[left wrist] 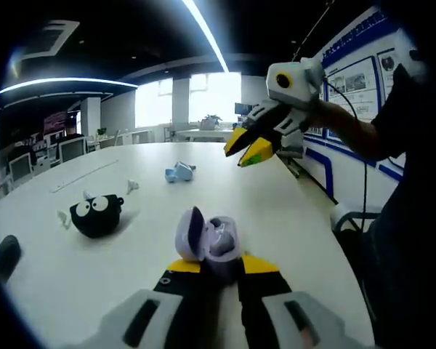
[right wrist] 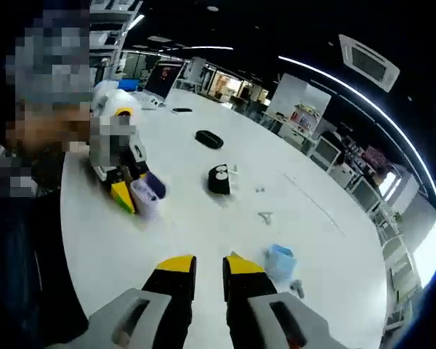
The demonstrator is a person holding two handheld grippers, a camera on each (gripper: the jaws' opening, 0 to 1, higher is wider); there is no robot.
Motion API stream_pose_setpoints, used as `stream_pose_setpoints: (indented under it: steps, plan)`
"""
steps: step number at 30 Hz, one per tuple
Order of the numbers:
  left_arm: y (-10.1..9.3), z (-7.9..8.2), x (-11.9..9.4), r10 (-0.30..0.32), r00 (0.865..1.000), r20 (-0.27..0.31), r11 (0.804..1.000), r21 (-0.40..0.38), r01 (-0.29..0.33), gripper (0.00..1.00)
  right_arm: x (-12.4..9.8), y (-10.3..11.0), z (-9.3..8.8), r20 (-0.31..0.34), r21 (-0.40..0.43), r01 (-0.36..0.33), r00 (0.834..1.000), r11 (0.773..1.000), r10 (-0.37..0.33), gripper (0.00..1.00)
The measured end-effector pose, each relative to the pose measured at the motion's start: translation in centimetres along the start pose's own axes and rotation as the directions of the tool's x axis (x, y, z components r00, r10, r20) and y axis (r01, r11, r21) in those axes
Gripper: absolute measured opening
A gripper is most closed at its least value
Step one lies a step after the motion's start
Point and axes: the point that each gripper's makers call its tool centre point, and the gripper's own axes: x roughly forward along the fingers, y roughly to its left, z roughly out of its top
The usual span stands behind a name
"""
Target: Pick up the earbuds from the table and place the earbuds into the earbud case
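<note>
The left tongs [left wrist: 216, 270] are closed on a light purple earbud case [left wrist: 209, 243] with its lid flipped open. They hold it up above the white surface [left wrist: 291, 218], close to the edge where the person stands. From the right gripper view, the case [right wrist: 147, 193] pokes out past the yellow tips of those tongs [right wrist: 134, 195].

The right tongs [right wrist: 208, 270] hold nothing, and their yellow tips sit close together with a thin gap. In the left gripper view they [left wrist: 248, 147] hang in the air above the surface.

Small white earbuds [left wrist: 132, 186] lie out in the middle of the surface, near a black toy with big white eyes [left wrist: 96, 214]. Another white piece [left wrist: 62, 217] lies just beside that toy. A small blue thing [left wrist: 179, 172] lies farther out. A black case [right wrist: 208, 139] lies toward the far edge.
</note>
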Motion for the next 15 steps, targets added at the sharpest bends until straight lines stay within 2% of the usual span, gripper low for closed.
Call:
stream_pose_setpoints:
  steps: [2,5,6,8,14,15]
  plan:
    - [0.0,0.0,0.0,0.000,1.000,0.000,1.000,-0.001,0.000,0.19,-0.2,-1.3,-0.7,-0.009,0.009,0.014,1.000,1.000,-0.013,0.15]
    - [0.0,0.1,0.1,-0.001,1.000,0.001,1.000,-0.002,0.001,0.19,-0.4,-3.7,-2.4,-0.058,0.000,0.033,0.998,0.999,-0.033,0.17]
    - [0.0,0.1,0.1,-0.001,1.000,0.001,1.000,-0.003,0.001,0.19,-0.4,-3.9,-2.6,-0.064,-0.002,0.032,0.997,0.999,-0.032,0.18]
    - [0.0,0.1,0.1,-0.001,1.000,0.001,1.000,-0.003,0.001,0.19,-0.2,-5.2,-3.9,-0.113,-0.027,0.026,0.993,0.999,-0.028,0.19]
    - [0.0,0.1,0.1,-0.001,1.000,0.001,1.000,-0.005,0.001,0.19,0.6,-7.6,-5.2,-0.176,-0.069,0.007,0.984,0.998,-0.019,0.19]
    - [0.0,0.1,0.1,-0.001,1.000,0.001,1.000,-0.005,0.001,0.19,0.9,-8.2,-5.8,-0.219,-0.099,-0.018,0.976,0.995,-0.005,0.19]
